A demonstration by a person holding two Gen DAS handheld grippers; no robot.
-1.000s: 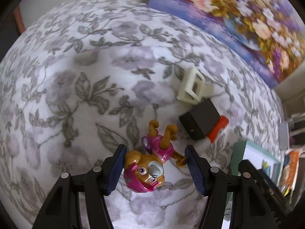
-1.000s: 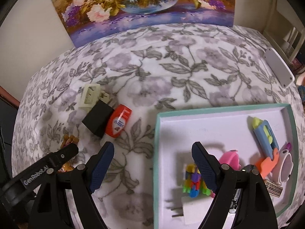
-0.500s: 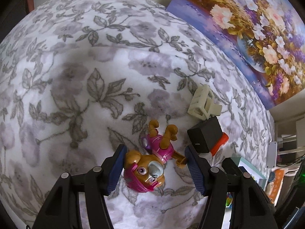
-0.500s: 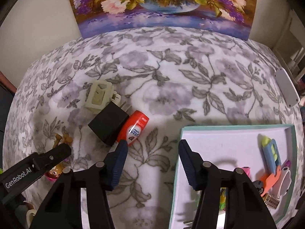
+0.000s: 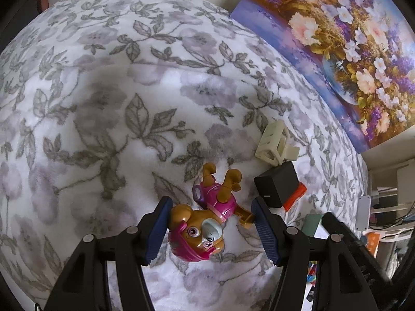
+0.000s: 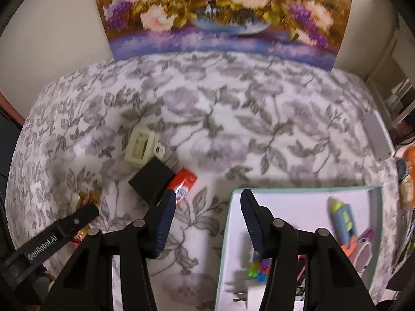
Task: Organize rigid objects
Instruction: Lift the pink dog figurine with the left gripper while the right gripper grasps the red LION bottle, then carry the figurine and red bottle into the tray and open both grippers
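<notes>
A brown toy puppy in a pink outfit (image 5: 205, 220) lies on its back on the flowered cloth, between the pads of my left gripper (image 5: 210, 200), which is open around it. Its paws (image 6: 88, 198) peek out behind the left gripper's arm in the right wrist view. My right gripper (image 6: 207, 194) hangs open and empty over the cloth, between a red tube (image 6: 182, 185) and the teal-rimmed tray (image 6: 228, 223). A black cube charger (image 6: 151, 182) touches the tube, and a cream plastic adapter (image 6: 141, 150) lies just behind it.
The tray holds a blue rocket toy (image 6: 342, 219), a colourful block toy (image 6: 259, 267), a white plug (image 6: 249, 292) and other small pieces. A white flat device (image 6: 376, 134) lies at the cloth's right edge. A flower painting (image 6: 220, 13) leans against the back wall.
My right gripper has moved left, from over the tray to the cloth beside the red tube, and its fingers have narrowed. The left gripper has turned slightly, with the puppy still between its pads.
</notes>
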